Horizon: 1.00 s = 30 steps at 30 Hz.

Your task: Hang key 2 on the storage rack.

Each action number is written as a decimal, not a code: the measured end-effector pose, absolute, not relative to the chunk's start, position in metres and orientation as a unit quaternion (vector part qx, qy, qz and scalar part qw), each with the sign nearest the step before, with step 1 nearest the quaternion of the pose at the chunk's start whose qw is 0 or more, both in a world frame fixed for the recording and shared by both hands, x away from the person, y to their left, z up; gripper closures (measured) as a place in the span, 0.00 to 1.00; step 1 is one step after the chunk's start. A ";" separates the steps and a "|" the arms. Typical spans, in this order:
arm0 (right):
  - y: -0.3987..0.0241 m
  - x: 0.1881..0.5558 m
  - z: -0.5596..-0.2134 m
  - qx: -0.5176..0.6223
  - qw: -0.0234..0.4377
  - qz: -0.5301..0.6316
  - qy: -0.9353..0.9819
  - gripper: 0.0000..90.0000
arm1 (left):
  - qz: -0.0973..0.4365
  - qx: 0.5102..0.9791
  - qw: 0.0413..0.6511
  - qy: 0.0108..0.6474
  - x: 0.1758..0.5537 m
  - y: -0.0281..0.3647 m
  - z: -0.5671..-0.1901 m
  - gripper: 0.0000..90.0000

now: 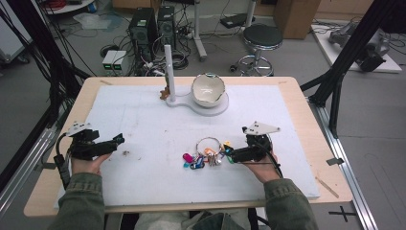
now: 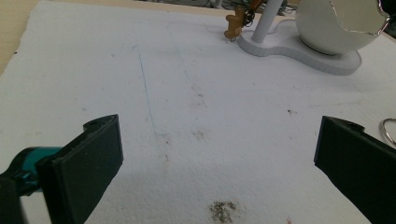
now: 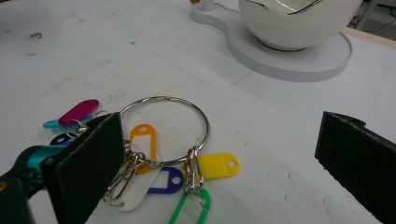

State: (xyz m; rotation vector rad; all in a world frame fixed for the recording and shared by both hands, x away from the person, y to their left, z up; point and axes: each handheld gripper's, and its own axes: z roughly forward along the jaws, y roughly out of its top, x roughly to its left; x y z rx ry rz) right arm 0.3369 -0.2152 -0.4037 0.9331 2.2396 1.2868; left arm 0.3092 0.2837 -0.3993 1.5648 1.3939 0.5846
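Note:
A metal key ring with several coloured tags lies on the white mat, front of centre. My right gripper stands open just to its right. In the right gripper view the ring and yellow tag lie between the spread jaws of that gripper, close to the left one. My left gripper rests open at the mat's left side, with bare mat between the jaws of this gripper. An edge of the ring shows at far right.
A white stand with an upright post and a cracked-egg bowl sits at the back centre. A small brown charm hangs at the post's foot. Beyond the table are a stool, computer towers and cables.

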 end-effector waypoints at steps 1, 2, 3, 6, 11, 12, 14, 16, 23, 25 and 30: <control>-0.214 0.337 -0.404 0.333 0.194 0.460 0.800 0.01 | 0.238 0.636 0.465 0.568 0.309 0.284 -0.399 0.02; -0.213 0.336 -0.404 0.333 0.190 0.459 0.801 0.01 | 0.238 0.636 0.466 0.567 0.309 0.284 -0.399 0.02; -0.212 0.336 -0.405 0.331 0.189 0.458 0.803 0.01 | 0.238 0.636 0.466 0.568 0.309 0.284 -0.399 0.02; -0.209 0.336 -0.406 0.328 0.187 0.453 0.808 0.01 | 0.238 0.636 0.466 0.567 0.309 0.284 -0.400 0.02; -0.205 0.336 -0.408 0.327 0.180 0.445 0.814 0.01 | 0.237 0.637 0.464 0.567 0.309 0.284 -0.400 0.02; -0.205 0.336 -0.409 0.327 0.179 0.443 0.816 0.01 | 0.237 0.637 0.465 0.567 0.309 0.284 -0.400 0.02; -0.205 0.337 -0.410 0.327 0.177 0.440 0.818 0.01 | 0.238 0.637 0.465 0.568 0.309 0.284 -0.400 0.02; -0.204 0.339 -0.411 0.327 0.177 0.434 0.821 0.01 | 0.237 0.637 0.464 0.568 0.309 0.284 -0.400 0.02; -0.200 0.343 -0.419 0.334 0.167 0.406 0.834 0.01 | 0.237 0.638 0.463 0.568 0.309 0.284 -0.400 0.02; -0.200 0.345 -0.421 0.341 0.163 0.397 0.836 0.01 | 0.236 0.638 0.463 0.568 0.309 0.284 -0.401 0.02; -0.197 0.350 -0.427 0.340 0.141 0.375 0.851 0.13 | 0.234 0.638 0.464 0.568 0.309 0.284 -0.401 0.02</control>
